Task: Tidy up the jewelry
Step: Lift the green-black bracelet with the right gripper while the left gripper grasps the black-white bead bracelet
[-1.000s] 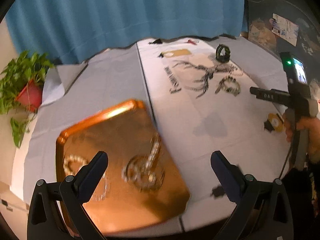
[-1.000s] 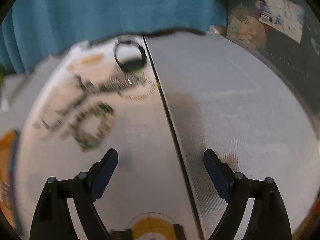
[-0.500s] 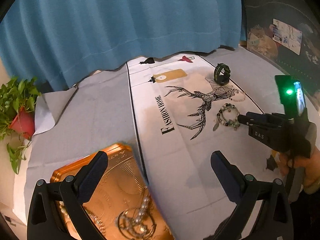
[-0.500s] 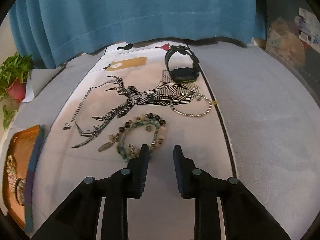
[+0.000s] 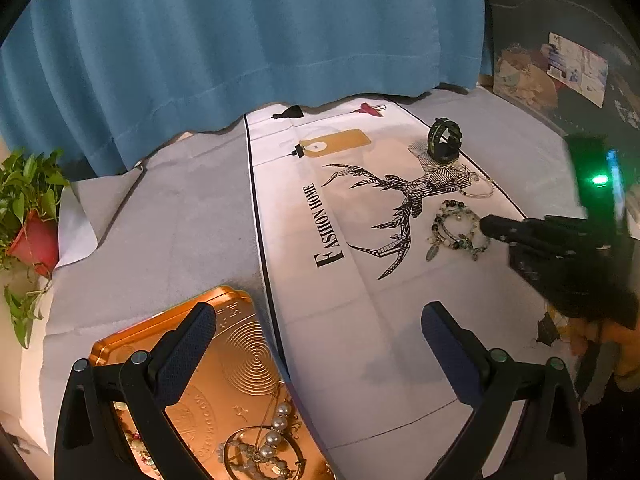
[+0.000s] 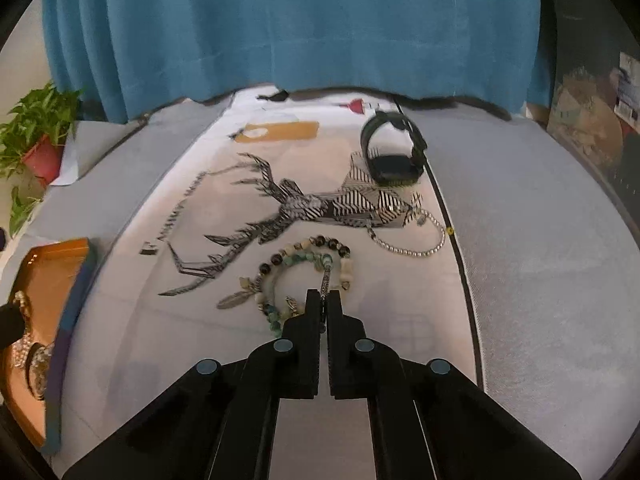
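A beaded bracelet (image 6: 304, 272) with teal and dark beads and a feather charm lies on the white deer-print cloth (image 6: 200, 312); it also shows in the left wrist view (image 5: 456, 228). My right gripper (image 6: 325, 300) is shut with its tips at the bracelet's near edge; whether it pinches a strand I cannot tell. A silver chain bracelet (image 6: 412, 242) and a black watch (image 6: 394, 152) lie beyond. My left gripper (image 5: 316, 344) is open and empty above a gold tray (image 5: 240, 360) that holds pearl jewelry (image 5: 264, 440).
A blue curtain (image 5: 240, 40) hangs behind the table. A potted plant (image 5: 28, 216) stands at the far left. The gold tray (image 6: 44, 280) shows at the left in the right wrist view. Grey cloth (image 6: 540, 260) covers the table to the right.
My right gripper has shut and moved forward to the beaded bracelet's near edge. My left gripper has lifted away from the tray, still open.
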`<state>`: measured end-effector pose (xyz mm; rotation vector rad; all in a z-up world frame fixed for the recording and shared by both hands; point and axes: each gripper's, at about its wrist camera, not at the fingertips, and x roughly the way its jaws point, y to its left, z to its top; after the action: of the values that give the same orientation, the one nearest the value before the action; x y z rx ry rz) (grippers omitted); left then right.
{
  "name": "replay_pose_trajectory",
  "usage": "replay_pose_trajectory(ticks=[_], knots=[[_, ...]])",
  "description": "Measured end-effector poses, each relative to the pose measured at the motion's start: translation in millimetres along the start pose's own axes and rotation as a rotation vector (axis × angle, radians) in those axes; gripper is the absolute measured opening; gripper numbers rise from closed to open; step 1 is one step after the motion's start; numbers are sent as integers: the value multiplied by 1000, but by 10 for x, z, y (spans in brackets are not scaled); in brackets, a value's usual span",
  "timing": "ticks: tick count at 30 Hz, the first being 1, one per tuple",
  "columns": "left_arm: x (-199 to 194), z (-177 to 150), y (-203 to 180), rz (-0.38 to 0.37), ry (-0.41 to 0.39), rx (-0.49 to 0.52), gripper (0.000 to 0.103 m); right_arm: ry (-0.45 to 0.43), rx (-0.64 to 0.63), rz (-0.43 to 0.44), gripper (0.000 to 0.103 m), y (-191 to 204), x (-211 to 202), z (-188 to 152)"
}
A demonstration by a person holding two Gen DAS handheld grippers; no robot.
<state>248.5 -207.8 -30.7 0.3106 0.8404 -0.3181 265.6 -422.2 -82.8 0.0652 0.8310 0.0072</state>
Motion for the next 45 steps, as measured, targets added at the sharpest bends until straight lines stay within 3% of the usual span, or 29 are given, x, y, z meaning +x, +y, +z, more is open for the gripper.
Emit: replay_pose_trajectory(ticks=[5,10,14,17,22,25,27,28,30,34,35,36,37,38,41,45], knots=[[55,87,-34,-35,-8,-9,102,-29,31,6,2,-174,-329,-31],[378,362,-249,-156,-13,1,102,78,60,-90,2,-539,-228,-292],[800,607,-491,-221,59,50,102,59,144,-28,5,-736,-243,-344],[996,734,-586,-258,80,71,102,26,106,27,6,-653,-251,-255],[1259,861,-683,-278,128,119,102,65,14,76,9,-396,-52,-114],[1383,861,-748,-302,161,152,101,87,-23,59,22,-305,61,-129],[1456,839,-801,-308,180,186,97,77,-45,56,37,-270,81,-131],[1494,822,-826,-308,191,203,95,73,-57,53,39,-245,92,-125],[1570,770,-873,-305,215,232,87,67,-89,30,42,-192,124,-119],[1532,730,-877,-331,175,237,76,67,-144,-6,42,-129,159,-109],[1509,728,-894,-341,169,249,64,67,-142,-7,41,-135,164,-104],[1475,734,-922,-355,160,264,37,66,-145,-11,36,-131,168,-103],[1448,743,-954,-373,161,278,18,63,-162,-11,26,-103,165,-102],[1422,743,-989,-398,177,285,5,68,-186,-21,3,-62,163,-105],[1358,738,-968,-424,206,259,6,95,-186,-39,3,-22,113,-135],[989,682,-696,-441,159,178,6,61,-153,-79,3,-108,-202,-190]])
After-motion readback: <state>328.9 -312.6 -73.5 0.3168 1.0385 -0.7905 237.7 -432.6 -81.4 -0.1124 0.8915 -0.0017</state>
